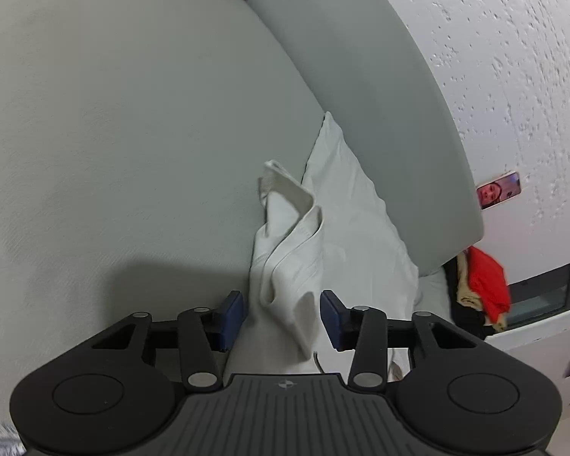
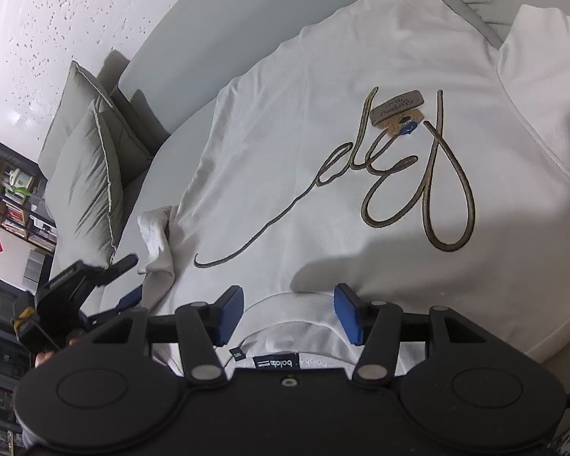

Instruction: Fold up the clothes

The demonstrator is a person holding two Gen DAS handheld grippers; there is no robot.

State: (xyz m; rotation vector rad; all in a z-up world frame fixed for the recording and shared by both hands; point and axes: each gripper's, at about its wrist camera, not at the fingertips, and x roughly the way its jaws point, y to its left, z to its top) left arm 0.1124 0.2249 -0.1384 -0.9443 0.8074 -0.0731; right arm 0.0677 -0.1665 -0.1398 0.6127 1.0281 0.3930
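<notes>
Jaws parted, both grippers straddle white shirt (image 2: 323, 174); sleeve contact unclear.

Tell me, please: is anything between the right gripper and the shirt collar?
Nothing visible. The right gripper is open, its fingers either side of the collar of the white shirt. The hang tag lies farther off, on the chest.
</notes>
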